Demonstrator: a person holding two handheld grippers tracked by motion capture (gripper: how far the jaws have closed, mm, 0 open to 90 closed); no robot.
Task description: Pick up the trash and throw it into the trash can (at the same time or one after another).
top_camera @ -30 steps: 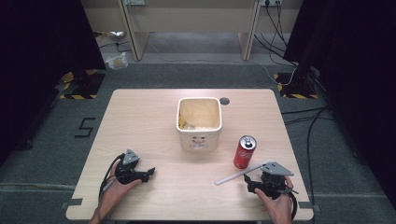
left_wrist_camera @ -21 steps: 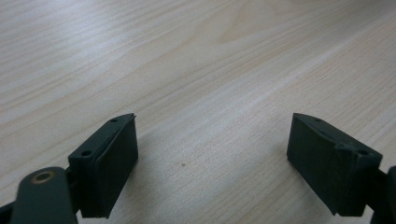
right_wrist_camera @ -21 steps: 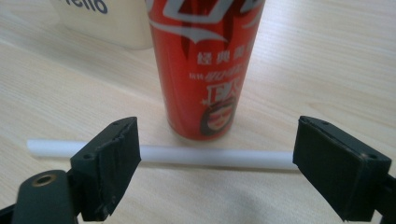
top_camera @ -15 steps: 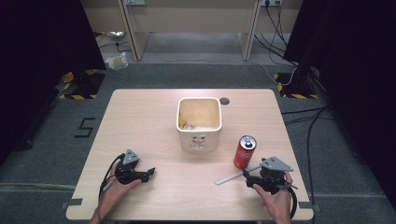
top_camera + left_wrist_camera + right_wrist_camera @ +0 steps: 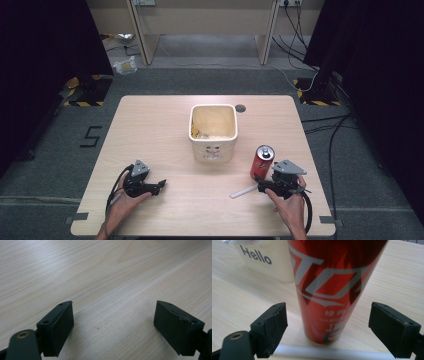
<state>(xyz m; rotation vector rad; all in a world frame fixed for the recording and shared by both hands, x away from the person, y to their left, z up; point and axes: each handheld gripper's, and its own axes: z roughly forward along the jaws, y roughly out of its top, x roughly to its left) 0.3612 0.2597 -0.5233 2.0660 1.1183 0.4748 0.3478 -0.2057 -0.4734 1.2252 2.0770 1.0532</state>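
Note:
A red drink can (image 5: 263, 161) stands upright on the wooden table (image 5: 165, 125), right of a cream square bin (image 5: 213, 132). A white straw (image 5: 243, 192) lies on the table just in front of the can. My right gripper (image 5: 261, 186) is open and sits close behind the can; in the right gripper view the can (image 5: 332, 287) rises between the two spread jaws, apart from both, with the straw (image 5: 327, 352) across the bottom. My left gripper (image 5: 159, 186) rests open on the table at the front left, with bare wood (image 5: 112, 290) between its jaws.
The bin (image 5: 265, 261) carries a "Hello" label and holds some scraps. A small dark round hole (image 5: 240, 108) sits in the table behind the bin. Cables run over the floor at the right.
My right gripper has moved forward and left toward the can, which now stands between its jaws. The left gripper has not moved.

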